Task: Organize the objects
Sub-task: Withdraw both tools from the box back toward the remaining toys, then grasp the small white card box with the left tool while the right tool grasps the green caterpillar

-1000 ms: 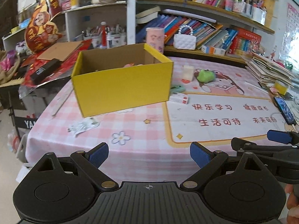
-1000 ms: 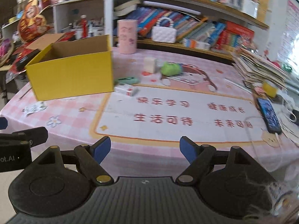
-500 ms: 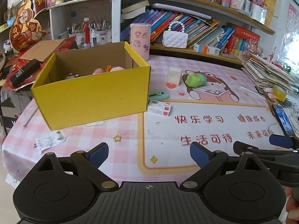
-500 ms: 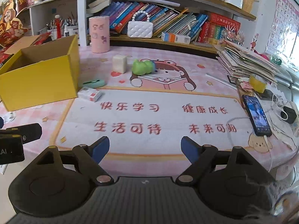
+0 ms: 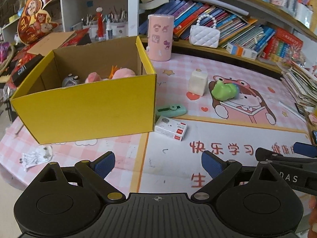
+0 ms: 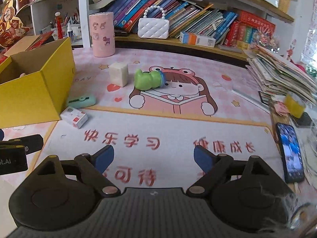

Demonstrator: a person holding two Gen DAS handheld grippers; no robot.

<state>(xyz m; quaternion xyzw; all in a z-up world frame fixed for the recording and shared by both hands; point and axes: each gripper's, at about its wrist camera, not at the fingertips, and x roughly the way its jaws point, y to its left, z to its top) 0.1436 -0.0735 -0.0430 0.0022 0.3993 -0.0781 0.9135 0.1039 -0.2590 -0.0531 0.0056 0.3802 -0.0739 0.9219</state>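
While both your left gripper [image 5: 158,162] and right gripper [image 6: 153,156] hang spread and empty at frame bottom, you're in approach: small white-and-red carton [image 5: 170,128], frame centre beside the yellow cardboard box [image 5: 87,107], looks nearest; reach, pinch, drop it in.

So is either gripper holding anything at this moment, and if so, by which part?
Nothing is held. The left gripper and the right gripper are both open with bare pads, over the table mat.
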